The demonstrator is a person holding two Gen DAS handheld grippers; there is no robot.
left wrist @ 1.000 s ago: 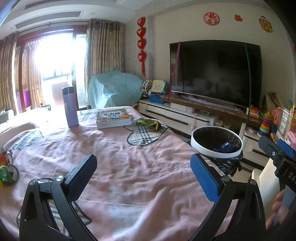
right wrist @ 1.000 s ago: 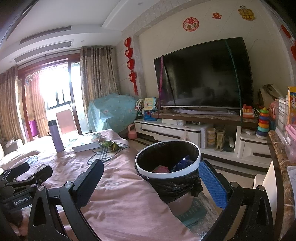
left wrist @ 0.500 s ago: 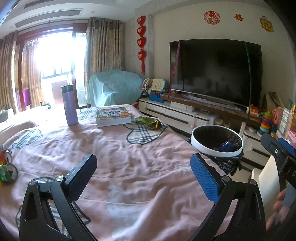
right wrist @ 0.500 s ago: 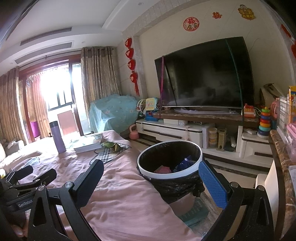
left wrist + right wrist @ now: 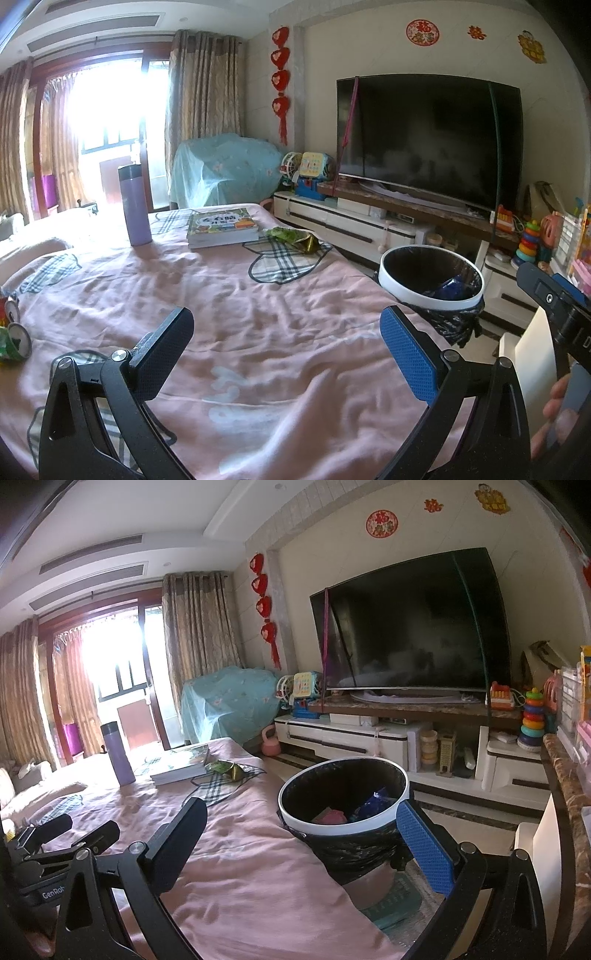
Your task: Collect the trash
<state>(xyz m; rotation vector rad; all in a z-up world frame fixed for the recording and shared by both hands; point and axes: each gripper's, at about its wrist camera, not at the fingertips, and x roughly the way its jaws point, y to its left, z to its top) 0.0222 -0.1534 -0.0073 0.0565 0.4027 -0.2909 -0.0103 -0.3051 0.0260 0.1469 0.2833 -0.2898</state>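
Your left gripper [image 5: 286, 345] hangs over the pink cloth [image 5: 258, 314] covering the table, its fingers spread wide with nothing between them. Your right gripper [image 5: 314, 843] is likewise spread wide and empty, with the cloth's edge under its left finger and the trash bin [image 5: 345, 805] just past its right finger.

Seen from the left gripper, the green snack wrapper [image 5: 293, 238] lies well ahead of the fingers, slightly right of the gap between them, on a plaid patch [image 5: 284, 262] of the cloth. Touching or just beside it on the left is a stack of books [image 5: 221, 227], and further left stands a purple bottle [image 5: 133, 205], upright. Crushed cans [image 5: 13, 332] lie far out beyond the left finger, at the cloth's edge. The bin sits beyond the right finger, off the table's side, lined with a black bag and ringed in white, with a blue wrapper [image 5: 448, 288] visible inside.

From the right gripper, the bin fills the space ahead of the right finger, holding something pink [image 5: 328, 818] beside the blue wrapper. The green wrapper lies far ahead of the left finger. Your other gripper shows at the far left, low over the cloth. Your hand [image 5: 554, 410] appears at the left view's right edge.
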